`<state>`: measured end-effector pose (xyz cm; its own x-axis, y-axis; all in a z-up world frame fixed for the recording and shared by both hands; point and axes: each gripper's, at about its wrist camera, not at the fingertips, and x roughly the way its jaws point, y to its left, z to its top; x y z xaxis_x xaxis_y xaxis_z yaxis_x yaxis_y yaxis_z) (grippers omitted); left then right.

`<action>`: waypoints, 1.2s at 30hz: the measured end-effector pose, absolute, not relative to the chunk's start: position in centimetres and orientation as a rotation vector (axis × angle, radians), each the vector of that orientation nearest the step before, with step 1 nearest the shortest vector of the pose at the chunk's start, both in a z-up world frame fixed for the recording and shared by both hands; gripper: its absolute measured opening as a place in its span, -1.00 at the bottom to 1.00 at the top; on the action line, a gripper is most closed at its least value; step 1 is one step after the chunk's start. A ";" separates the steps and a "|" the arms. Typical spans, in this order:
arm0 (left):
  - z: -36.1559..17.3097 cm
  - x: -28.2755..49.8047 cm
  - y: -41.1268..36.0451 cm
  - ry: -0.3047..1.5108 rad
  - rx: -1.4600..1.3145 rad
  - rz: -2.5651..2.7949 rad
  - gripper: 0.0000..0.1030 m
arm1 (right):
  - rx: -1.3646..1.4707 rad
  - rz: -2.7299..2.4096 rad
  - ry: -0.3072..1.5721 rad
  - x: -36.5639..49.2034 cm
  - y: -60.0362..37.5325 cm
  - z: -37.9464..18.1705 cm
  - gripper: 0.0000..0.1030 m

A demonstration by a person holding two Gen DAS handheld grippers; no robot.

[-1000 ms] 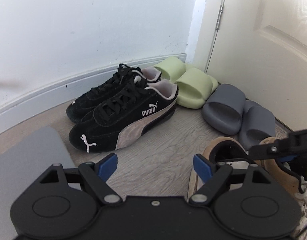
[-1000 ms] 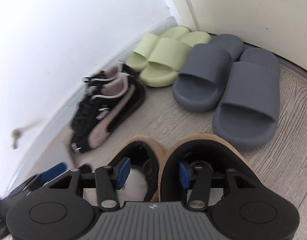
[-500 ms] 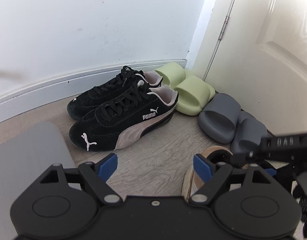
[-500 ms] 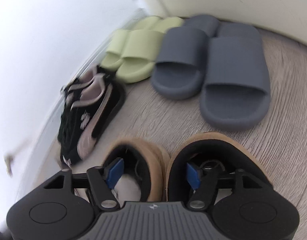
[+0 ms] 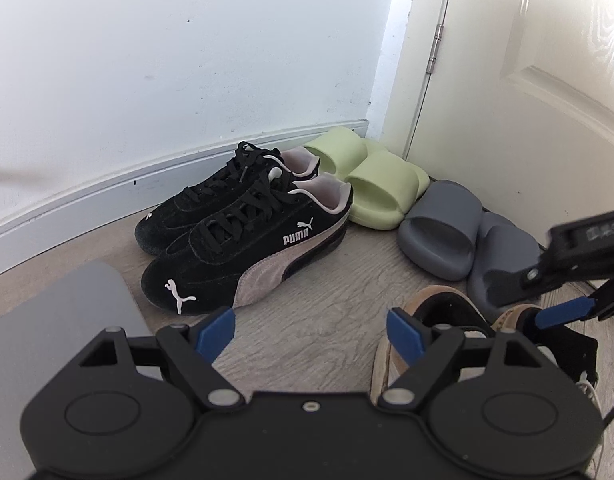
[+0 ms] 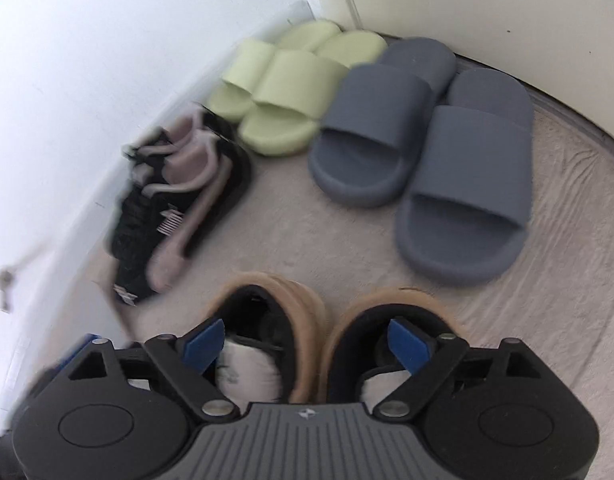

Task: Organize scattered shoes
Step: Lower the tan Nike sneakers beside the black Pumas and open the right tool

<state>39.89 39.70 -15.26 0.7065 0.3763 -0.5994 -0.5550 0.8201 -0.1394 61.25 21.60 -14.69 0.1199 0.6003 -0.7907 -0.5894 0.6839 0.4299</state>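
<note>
- Against the skirting board, near the door corner: 1 pair of black Puma trainers (image 5: pixel 247 236), side by side, toes pointing away from the door, heels just beside the green slides.
- 1 pair of lime-green slides (image 5: pixel 371 184), tucked into the corner where wall meets door (image 5: pixel 527 80).
- 1 pair of grey slides (image 6: pixel 419 148), next along the door side, touching each other, open toes facing out into the room.
- 1 pair of tan-collared trainers (image 6: pixel 331 328), standing on the wood-look floor (image 5: pixel 327 300) apart from the row, the 2 shoes close together and parallel.
- Right gripper (image 6: pixel 307 342): jaws spread wide, 1 blue pad over each shoe opening, clamped on nothing. It sits directly above the tan pair's heels; their long axis runs forward along its fingers, toward the grey slides.
- Left gripper (image 5: pixel 313 334): jaws likewise apart, holding nothing, hovering over bare floor between the Puma pair and the tan pair, whose nearer shoe lies just to its right.
- Grey mat (image 5: pixel 55 320): 1, flat on the floor at the left gripper's left.
- Judgement: the right gripper is the nearer hand to the tan pair; 3 pairs look settled, this 1 seems nearly in line.
</note>
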 end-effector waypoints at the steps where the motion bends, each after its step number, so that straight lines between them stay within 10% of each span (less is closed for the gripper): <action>1: -15.2 39.9 39.7 0.586 -0.322 0.530 0.62 | 0.004 0.895 1.100 60.5 20.3 -14.3 0.74; 7: -15.0 39.4 40.4 0.573 -0.353 0.537 0.62 | -0.252 0.954 0.784 56.1 13.9 -15.0 0.74; 12: -15.0 39.4 40.4 0.573 -0.365 0.532 0.62 | -0.343 0.953 0.844 53.2 9.7 -18.1 0.68; 16: -14.8 39.3 40.0 0.570 -0.346 0.532 0.62 | -0.251 0.929 0.868 51.5 8.3 -19.6 0.15; 36: -13.3 37.5 42.1 0.510 -0.386 0.553 0.62 | -0.146 0.879 0.852 46.1 16.1 -18.1 0.03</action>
<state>37.55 42.10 -13.25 0.7336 0.3964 -0.5521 -0.5820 0.7859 -0.2090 46.10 16.10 -18.12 0.3411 0.6182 -0.7081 -0.7273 0.6509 0.2178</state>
